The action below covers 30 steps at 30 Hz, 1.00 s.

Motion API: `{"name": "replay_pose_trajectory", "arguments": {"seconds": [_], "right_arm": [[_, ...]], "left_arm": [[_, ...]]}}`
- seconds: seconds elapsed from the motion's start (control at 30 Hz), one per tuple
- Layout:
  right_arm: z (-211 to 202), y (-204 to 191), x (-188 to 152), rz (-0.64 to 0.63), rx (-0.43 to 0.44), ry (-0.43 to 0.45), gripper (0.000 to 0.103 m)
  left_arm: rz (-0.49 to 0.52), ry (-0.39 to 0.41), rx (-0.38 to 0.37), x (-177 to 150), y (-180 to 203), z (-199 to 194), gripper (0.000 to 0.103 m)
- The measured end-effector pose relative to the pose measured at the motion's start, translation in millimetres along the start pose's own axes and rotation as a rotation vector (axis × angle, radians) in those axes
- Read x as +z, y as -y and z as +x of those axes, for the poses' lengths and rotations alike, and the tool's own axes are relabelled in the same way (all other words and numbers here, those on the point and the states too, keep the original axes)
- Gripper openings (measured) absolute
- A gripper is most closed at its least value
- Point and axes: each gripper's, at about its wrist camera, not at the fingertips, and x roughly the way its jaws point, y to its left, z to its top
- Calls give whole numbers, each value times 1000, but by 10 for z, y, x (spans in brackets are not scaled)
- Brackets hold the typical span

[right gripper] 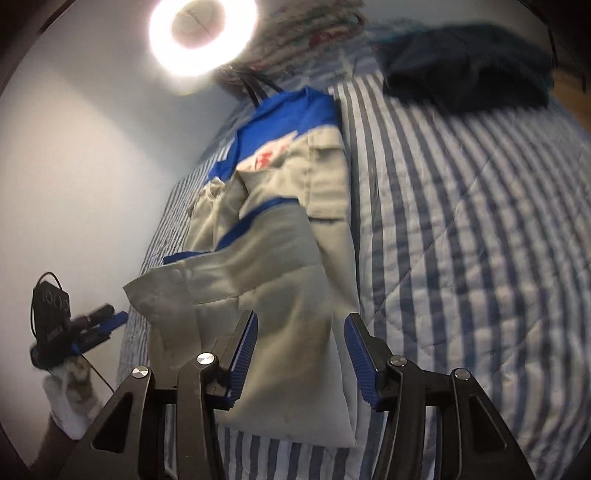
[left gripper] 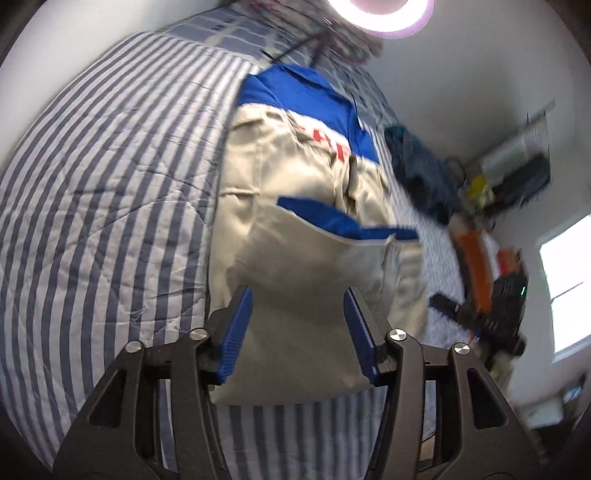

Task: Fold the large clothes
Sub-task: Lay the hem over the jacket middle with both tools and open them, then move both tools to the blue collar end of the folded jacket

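A beige jacket point(left gripper: 295, 184) with blue shoulders, blue trim and red lettering lies folded into a narrow strip on the striped quilt point(left gripper: 110, 184). A sleeve is laid across its middle. My left gripper point(left gripper: 298, 293) hangs open over the jacket's near end, and neither pad presses on the cloth. In the right wrist view the same jacket point(right gripper: 295, 258) lies lengthwise. My right gripper point(right gripper: 301, 319) is open above the jacket's near hem with nothing gripped. That view also shows the left gripper point(right gripper: 92, 325) at the far left, held by a white-gloved hand point(right gripper: 70, 410).
A dark garment pile point(right gripper: 465, 66) sits on the quilt point(right gripper: 480, 221) at the far right. A lit ring light point(right gripper: 203, 40) stands at the head of the bed beside floral fabric point(right gripper: 314, 26). Beyond the bed are a cluttered shelf point(left gripper: 517, 166) and a window point(left gripper: 565, 288).
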Motion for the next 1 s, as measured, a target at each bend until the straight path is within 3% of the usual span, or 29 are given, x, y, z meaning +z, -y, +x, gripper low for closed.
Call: {"name": "replay_pose_trajectory", "arguments": {"seconds": [0.07,0.13,0.23,0.33,0.47,0.57,0.6,0.7,0.8,1.0], "right_arm": [[87,30,-30,-2,-8,-24,51],[159,20,-75,-9,4,-60,12],[128,-58,-127,-66,-38,-55,4],[142,-32,-155,-75,-91,-65,3],[159,-8,-164,-89,-115,-69,7],[-32,-152,-135,-156,-194,0,23],[-112,-227,-126,-189,-205,34,24],[-278,-477,-140,-298,-130,117,24],[-241,-676,-172,-395,-100,158,25],[251,-838,-11,-424,-169,109,25]], "left_arm": [[24,-16,14,-7,59,117,46],[48,-16,38,11,123,205,46],[105,10,131,116,206,407,46],[141,-3,236,198,118,717,45],[102,8,199,226,-31,818,45],[96,47,226,244,-15,612,45],[90,59,207,234,-5,499,45],[116,72,162,134,64,275,45],[153,88,150,37,177,203,45],[193,76,206,69,287,520,45]]}}
